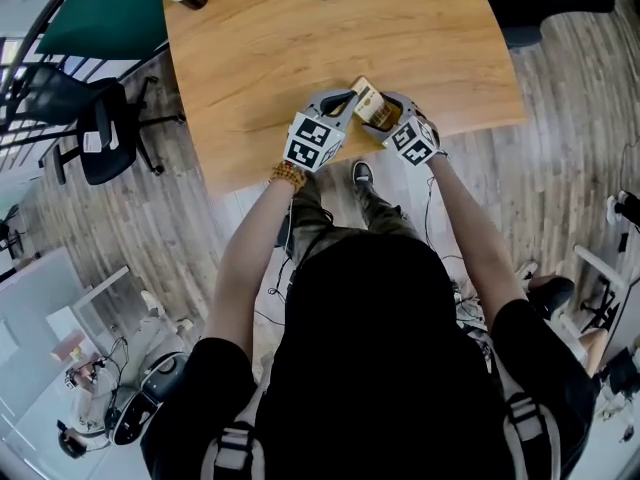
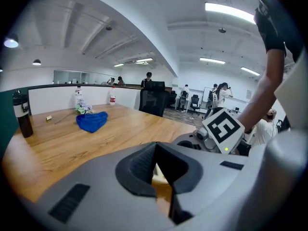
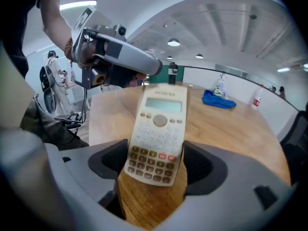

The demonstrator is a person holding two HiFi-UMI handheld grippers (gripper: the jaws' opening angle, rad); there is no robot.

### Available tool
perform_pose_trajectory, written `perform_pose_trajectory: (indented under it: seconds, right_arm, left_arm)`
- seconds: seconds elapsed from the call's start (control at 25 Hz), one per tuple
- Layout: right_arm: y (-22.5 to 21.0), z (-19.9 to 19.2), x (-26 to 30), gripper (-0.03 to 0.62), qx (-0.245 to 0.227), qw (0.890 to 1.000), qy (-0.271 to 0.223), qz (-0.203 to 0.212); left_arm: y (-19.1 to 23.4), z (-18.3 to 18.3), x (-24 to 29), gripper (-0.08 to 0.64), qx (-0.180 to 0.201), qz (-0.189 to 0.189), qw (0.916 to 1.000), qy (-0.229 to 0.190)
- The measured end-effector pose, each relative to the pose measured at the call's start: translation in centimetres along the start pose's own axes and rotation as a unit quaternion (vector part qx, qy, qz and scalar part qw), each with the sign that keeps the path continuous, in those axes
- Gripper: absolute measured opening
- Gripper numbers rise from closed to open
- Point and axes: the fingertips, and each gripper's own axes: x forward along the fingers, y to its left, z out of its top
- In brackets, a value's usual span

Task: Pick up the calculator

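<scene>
The right gripper (image 3: 155,163) is clenched on the calculator (image 3: 159,124). Its two jaws press the lower, keypad end from either side, and the display end sticks out ahead, tilted up. In the right gripper view wood grain shows under and past the calculator, so it looks raised off the worktop (image 3: 231,129) rather than lying flat on it. From the head view it sits just over the near edge, right in front of the person.

The left gripper (image 2: 155,170) is clenched too, but on nothing: its jaws meet with only a sliver of worktop showing through. It hangs just beside the calculator's far end, and I cannot tell whether it touches it.

Farther out, a blue cloth (image 2: 92,121) and a dark bottle (image 2: 22,114) stand well apart from all this.

I judge the pick-up as good as done: the grasp is made and the lift looks begun. What is left is raising it clear and keeping it steady in the one gripper.
</scene>
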Motion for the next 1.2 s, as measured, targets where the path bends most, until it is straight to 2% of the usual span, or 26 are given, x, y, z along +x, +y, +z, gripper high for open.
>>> perform_pose_trajectory:
  seconds: [0.08,0.12,0.24,0.36,0.44,0.48,0.52,0.56,0.68,0.76,0.84,0.88,0.92,1.04,1.12,1.2]
  right_arm:
    - [-0.2,0.0,-0.1,0.326,-0.018,1.0,0.016,0.004]
    - [-0.3,-0.1,0.3,0.246,-0.027,0.999,0.032,0.001]
    - [-0.6,-0.1,1.4,0.232,-0.037,0.998,0.056,-0.018]
    - [-1.2,0.0,1.4,0.322,-0.043,0.997,0.056,-0.039]
    - [-1.5,-0.2,1.9,0.371,-0.004,0.998,0.059,-0.025]
    - [-1.5,-0.2,2.3,0.415,0.024,0.998,0.059,-0.01]
    - [-1.3,0.0,2.6,0.508,0.049,0.997,0.058,0.006]
    - [-1.0,0.2,2.8,0.528,0.069,0.996,0.056,0.017]
    - [0.0,0.2,3.7,0.528,0.098,0.992,0.072,0.022]
    - [0.4,-0.8,4.5,0.508,0.096,0.99,0.103,0.009]
    - [0.3,-1.0,4.6,0.494,0.089,0.99,0.11,0.002]
    - [0.3,-0.9,4.5,0.466,0.089,0.99,0.105,0.003]
    - [0.3,-0.7,4.5,0.396,0.092,0.991,0.096,0.002]
    - [0.2,-0.5,3.9,0.391,0.081,0.995,0.057,-0.028]
    - [-0.3,0.1,3.3,0.388,0.047,0.996,0.022,-0.076]
    - [-0.5,0.3,2.6,0.385,0.021,0.993,-0.005,-0.117]
  left_arm:
    - [-1.0,0.0,0.3,0.023,0.001,-0.02,0.9998,0.001]
    - [-1.4,0.0,0.6,0.023,0.0,-0.026,0.9997,0.002]
    - [-1.9,-0.3,0.9,0.025,-0.002,-0.02,0.9998,0.003]
    - [-0.5,-1.6,0.4,0.026,-0.021,0.006,0.9997,0.013]
    - [1.5,-2.8,0.1,0.028,-0.052,0.032,0.9979,0.024]
    - [2.4,-3.4,0.0,0.028,-0.07,0.045,0.9961,0.03]
    - [3.2,-4.0,-0.2,0.029,-0.086,0.056,0.9941,0.036]
    - [3.8,-4.5,-0.3,0.031,-0.099,0.064,0.9922,0.042]
    - [4.9,-5.6,-0.6,0.048,-0.116,0.073,0.9889,0.056]
    - [5.2,-6.3,-0.5,0.101,-0.125,0.072,0.9875,0.065]
    - [5.6,-6.9,-0.4,0.147,-0.139,0.072,0.9851,0.071]
    - [6.0,-7.3,-0.3,0.157,-0.151,0.075,0.983,0.072]
    - [6.3,-7.8,-0.4,0.167,-0.169,0.078,0.9799,0.073]
    - [6.7,-9.2,-0.4,0.229,-0.249,0.073,0.9634,0.069]
    - [6.6,-9.9,-0.4,0.258,-0.295,0.066,0.9517,0.056]
    - [6.5,-10.5,-0.5,0.265,-0.322,0.064,0.9433,0.05]
